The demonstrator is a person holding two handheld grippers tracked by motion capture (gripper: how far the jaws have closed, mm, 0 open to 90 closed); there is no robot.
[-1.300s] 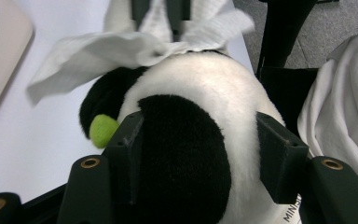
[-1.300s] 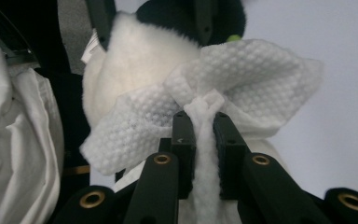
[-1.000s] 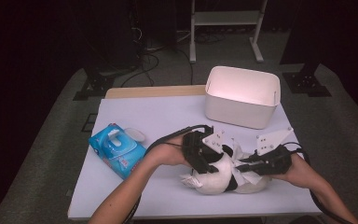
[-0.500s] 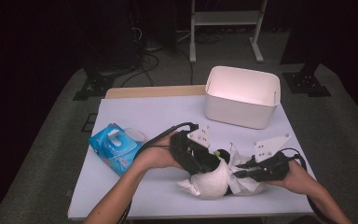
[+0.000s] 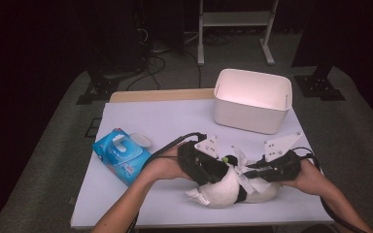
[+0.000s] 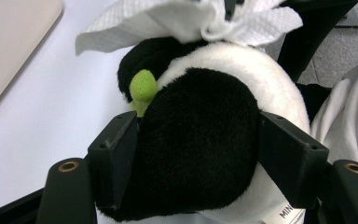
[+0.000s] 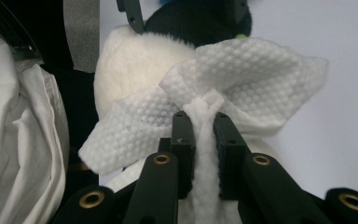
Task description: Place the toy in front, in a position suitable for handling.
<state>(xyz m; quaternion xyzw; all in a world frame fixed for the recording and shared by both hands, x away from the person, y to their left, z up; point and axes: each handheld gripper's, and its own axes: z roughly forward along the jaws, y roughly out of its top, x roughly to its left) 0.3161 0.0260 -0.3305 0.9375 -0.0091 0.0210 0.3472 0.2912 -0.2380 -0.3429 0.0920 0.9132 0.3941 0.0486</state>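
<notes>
hiding much of the plush penguin [image 5: 223, 187] in the high view, both hands meet over it near the table's [image 5: 175, 116] front edge, on the person's side of the white bin [image 5: 251, 99]. the left claw [image 6: 196, 144] squeezes the penguin's black side, with its green beak [image 6: 143, 86] just past one jaw. the right claw [image 7: 203, 135] pinches a bunched white wipe [image 7: 242, 79] lying on the penguin. left of the penguin lies a blue wipes pack [image 5: 121, 155]; its print is unreadable.
</notes>
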